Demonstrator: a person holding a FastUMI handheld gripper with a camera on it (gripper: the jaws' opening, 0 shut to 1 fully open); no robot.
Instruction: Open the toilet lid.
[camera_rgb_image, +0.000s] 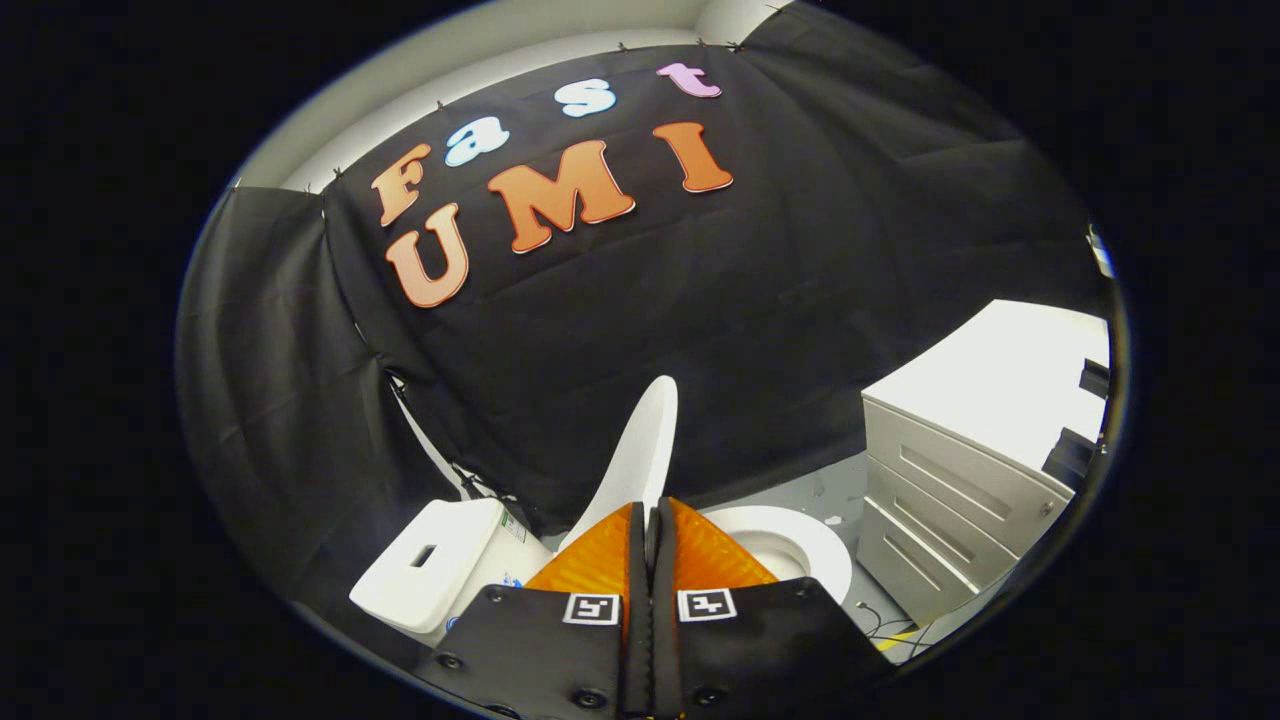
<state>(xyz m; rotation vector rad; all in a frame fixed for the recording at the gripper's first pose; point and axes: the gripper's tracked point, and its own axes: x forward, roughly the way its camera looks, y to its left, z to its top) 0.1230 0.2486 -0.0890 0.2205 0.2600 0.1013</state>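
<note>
- Black cloth (780, 300) hangs as the booth's wall across most of my view, creased and pinned along its top edge, with a pale wall (480, 60) showing above it.
- Furthest left among the things I see is the white toilet tank (435, 565), boxy, with a small dark slot in its top; it stands against the cloth, and a thin cable runs down the cloth just behind it.
- Next comes the toilet lid (640, 460), white and raised, standing nearly upright and seen edge-on, just beyond my fingertips and in line with them.
- My gripper (650, 515) sits at the near end of the view: the two orange fingers (590, 565) are pressed together with no gap that I can make out, so I read it as clenched; I cannot see anything held between them. Each black finger mount carries a small square marker.
- Right of the fingers lies the white toilet seat (815, 545), flat over the bowl, its opening uncovered.
- Grey floor (820, 495) shows beyond the seat, scuffed in places.
- Furthest right stands a white drawer cabinet (950, 490) with recessed handles, near the toilet but apart from it; yellow and dark cables lie on the floor at its foot.
</note>
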